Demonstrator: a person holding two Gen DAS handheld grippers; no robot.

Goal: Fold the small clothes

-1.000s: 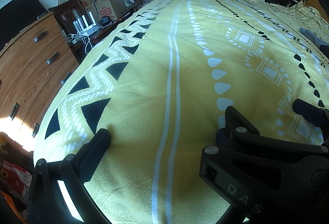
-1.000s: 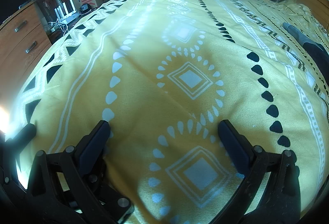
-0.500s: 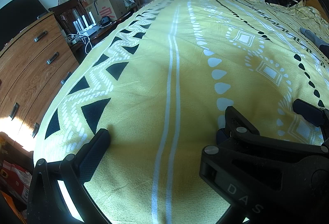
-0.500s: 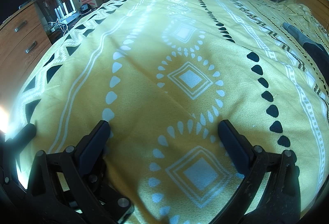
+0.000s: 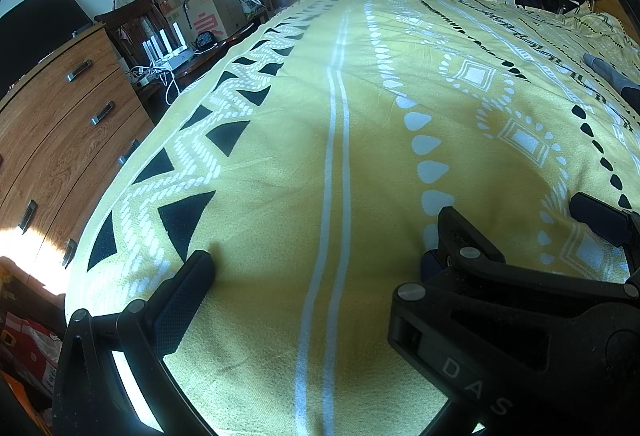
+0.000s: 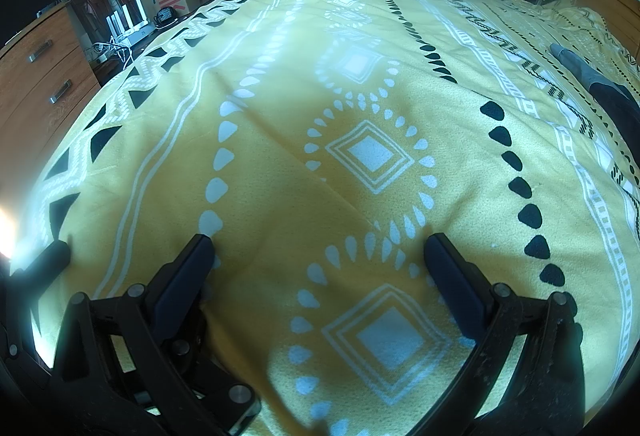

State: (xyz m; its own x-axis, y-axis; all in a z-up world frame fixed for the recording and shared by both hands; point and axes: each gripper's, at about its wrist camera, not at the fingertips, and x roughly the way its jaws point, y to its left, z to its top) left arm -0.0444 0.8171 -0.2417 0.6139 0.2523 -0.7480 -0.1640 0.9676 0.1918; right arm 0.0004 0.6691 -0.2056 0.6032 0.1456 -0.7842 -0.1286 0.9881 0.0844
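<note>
Covering the bed, a yellow patterned blanket [image 6: 280,196]; both tools [image 5: 324,236] [image 6: 318,248] spread, empty.

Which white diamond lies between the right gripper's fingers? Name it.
The nearest diamond, framed by the open right gripper; the others lie farther up the bedspread.

A: What carries it all?
B: A bed [image 6: 280,84] under a yellow spread patterned with white diamonds and black triangles.
A: Anything lying on it?
B: A dark garment [image 6: 600,88] near its right edge
</note>
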